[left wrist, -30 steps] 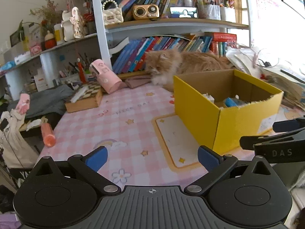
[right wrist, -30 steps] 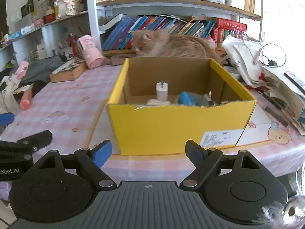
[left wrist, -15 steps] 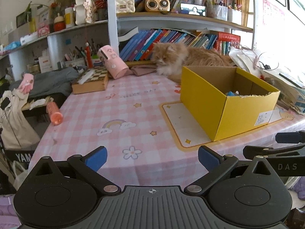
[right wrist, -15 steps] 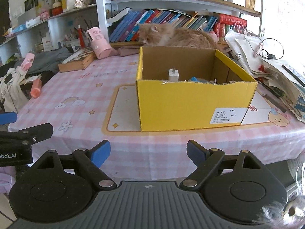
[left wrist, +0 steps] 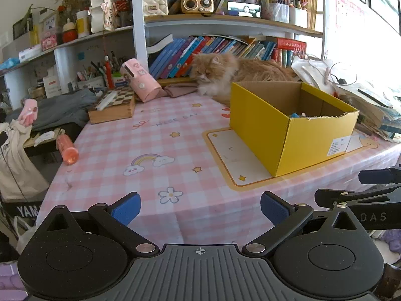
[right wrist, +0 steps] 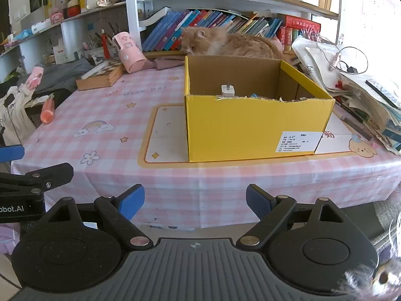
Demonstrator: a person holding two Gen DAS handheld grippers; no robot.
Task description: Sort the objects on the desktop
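Nearest, the left gripper (left wrist: 200, 207) and the right gripper (right wrist: 195, 200) both hung off the near edge of the tabletop (left wrist: 160, 150), fingers spread wide with nothing between them. Farther in, the yellow box (right wrist: 250, 128) sat on a cream mat, right of centre, a white charger (right wrist: 227, 91) upright inside. At the far edge an orange cat (right wrist: 225, 44) lay behind the box, by the bookshelf.

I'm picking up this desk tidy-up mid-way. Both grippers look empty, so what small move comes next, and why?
Probably bring the open left hand-held gripper toward the orange tube at the table's left edge: it lies loose outside the yellow cardboard box, which already holds a white charger.
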